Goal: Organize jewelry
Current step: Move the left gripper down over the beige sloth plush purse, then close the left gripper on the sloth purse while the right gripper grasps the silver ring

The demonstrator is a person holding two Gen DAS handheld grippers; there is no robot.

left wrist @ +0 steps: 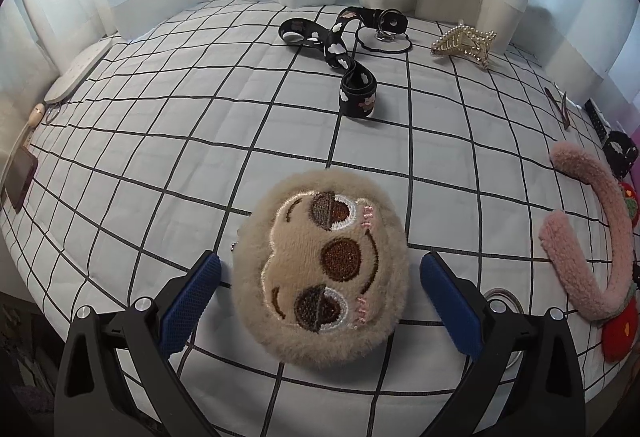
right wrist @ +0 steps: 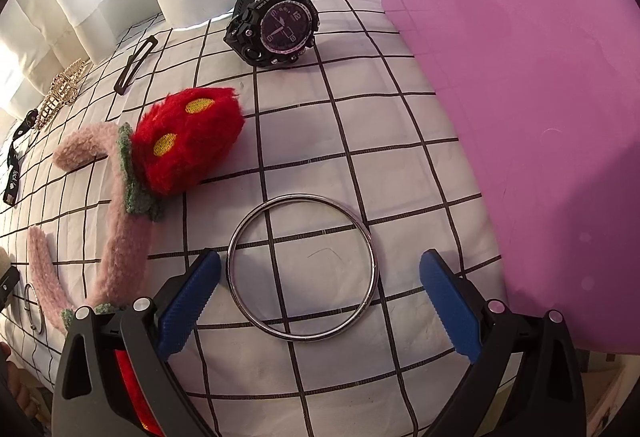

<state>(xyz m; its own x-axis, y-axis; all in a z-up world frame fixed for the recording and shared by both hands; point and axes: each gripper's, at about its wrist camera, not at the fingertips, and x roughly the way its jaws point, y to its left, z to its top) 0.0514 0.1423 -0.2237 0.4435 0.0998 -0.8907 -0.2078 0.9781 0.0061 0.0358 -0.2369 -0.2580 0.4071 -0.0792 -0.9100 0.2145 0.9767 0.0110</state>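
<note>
Plush sloth face (left wrist: 320, 269): nearest item in the left wrist view; lies flat on the checked bedspread (left wrist: 200, 165), between the blue pads, touching neither.
Left gripper (left wrist: 320, 285): fingers spread wide, nothing held; pads stand either side of the plush.
Handling, plush: judged light, soft and compressible; fur may slip, so squeeze across the middle of the body, not the fringe.
Silver bangle (right wrist: 302, 268): nearest item in the right wrist view; lies flat on the bedspread between the pads, its left rim just beside the left pad.
Right gripper (right wrist: 320, 285): fingers wide apart, empty.
Handling, bangle: judged rigid, thin, smooth, likely slippery; lying flat, it offers little edge. Best hold is probably one pad inside the ring and one outside, pinching the rim.
Pink fuzzy headband (right wrist: 120, 229): left of the bangle, carrying a red plush strawberry (right wrist: 186, 141); close to the right gripper's left finger, may be brushed.
Black wristwatch (right wrist: 276, 27): beyond the bangle, well apart.
Pink box (right wrist: 540, 97): upright at the right, handwriting on its wall; near the right pad, limits sideways travel.
Black patterned strap (left wrist: 340, 53): far side, left view.
Pearl claw clip (left wrist: 464, 43): right of the strap, clear of both grippers.
</note>
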